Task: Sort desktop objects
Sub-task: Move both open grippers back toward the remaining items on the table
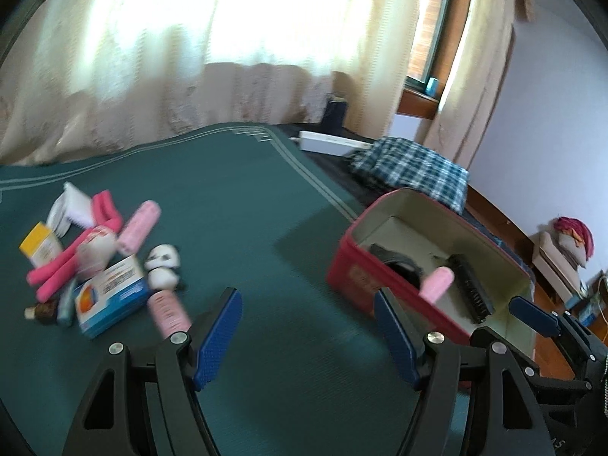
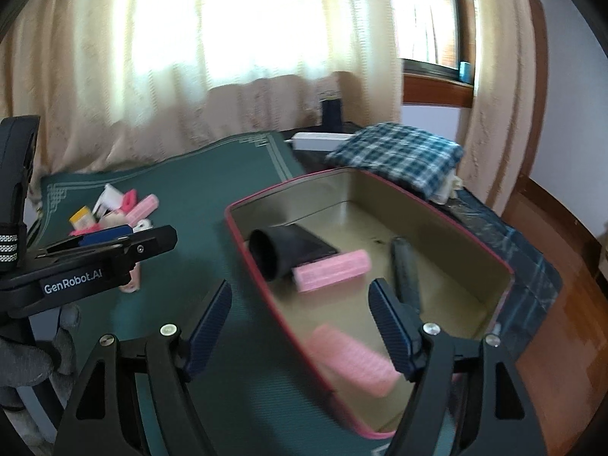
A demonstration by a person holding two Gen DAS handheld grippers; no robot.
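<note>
While both stand wide, left tool (image 1: 307, 332) empty, right tool (image 2: 302, 326) empty over red tin (image 2: 418, 205)

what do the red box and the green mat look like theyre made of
Red box: probably tin-plated metal; thin straight walls with a rolled rim, red paint outside, dull gold sheen inside. Green mat: looks like soft rubber or foam with a matte, finely ribbed surface and pale printed border lines; blur leaves the exact material open.

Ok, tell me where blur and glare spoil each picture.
Left wrist view: the pile of small items is smeared by motion and the curtain blows out white. Right wrist view: the nearest pink roller is blurred, with the same window glare.
</note>
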